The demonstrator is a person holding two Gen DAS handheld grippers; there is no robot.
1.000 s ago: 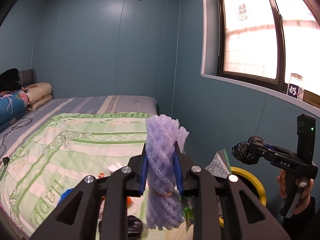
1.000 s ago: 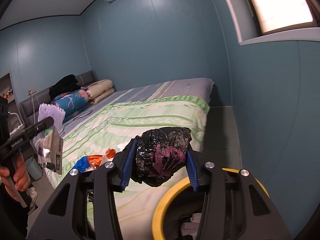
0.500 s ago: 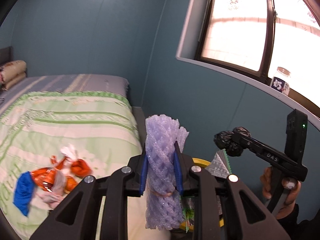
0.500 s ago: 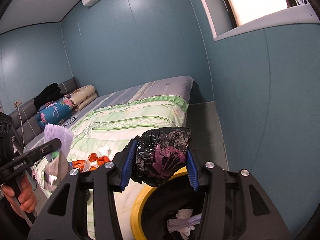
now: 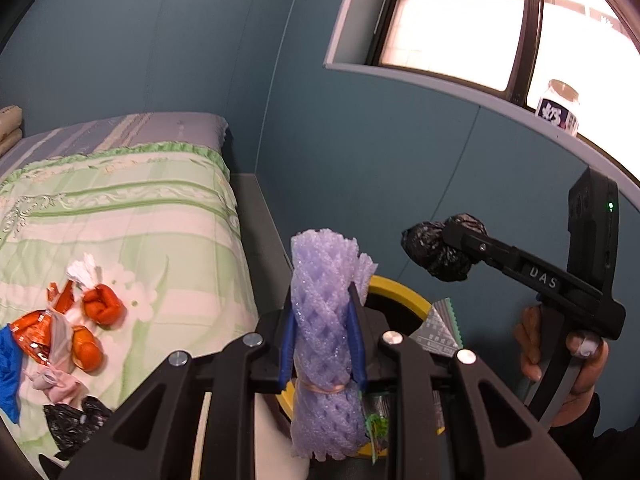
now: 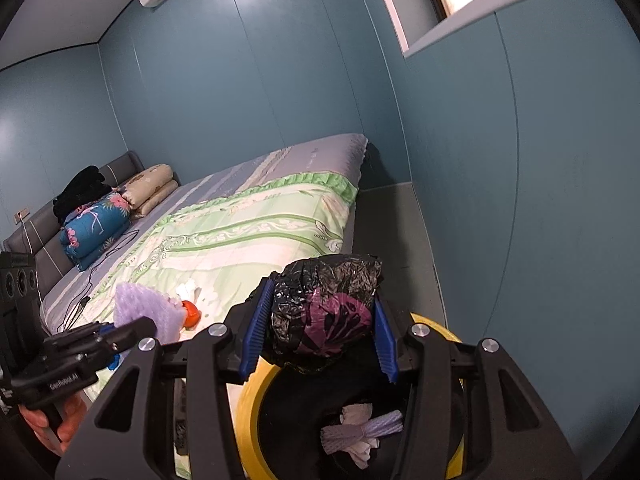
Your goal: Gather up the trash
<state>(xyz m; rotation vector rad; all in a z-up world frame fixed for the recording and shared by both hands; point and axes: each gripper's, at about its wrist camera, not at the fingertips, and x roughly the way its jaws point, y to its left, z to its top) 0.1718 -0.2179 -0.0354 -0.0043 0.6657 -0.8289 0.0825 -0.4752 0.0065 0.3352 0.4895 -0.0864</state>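
My left gripper is shut on a rolled purple foam net tied with a rubber band, with a silver wrapper beside it. It hovers at the near rim of the yellow-rimmed bin. My right gripper is shut on a crumpled black plastic bag, held above the bin. Inside the bin lie a purple foam net and white tissue. The right gripper with its black bag also shows in the left wrist view, a hand on its handle.
The bin stands in the narrow gap between the bed and the blue wall. On the green quilt lie orange wrappers, a blue wrapper, tissue and a black bag. A jar sits on the window sill. Pillows and folded bedding lie at the headboard.
Both grippers have moved toward the bin and tilted down, each keeping its load. The bin's inside now shows under the right gripper; the left gripper has swung right, toward the wall.
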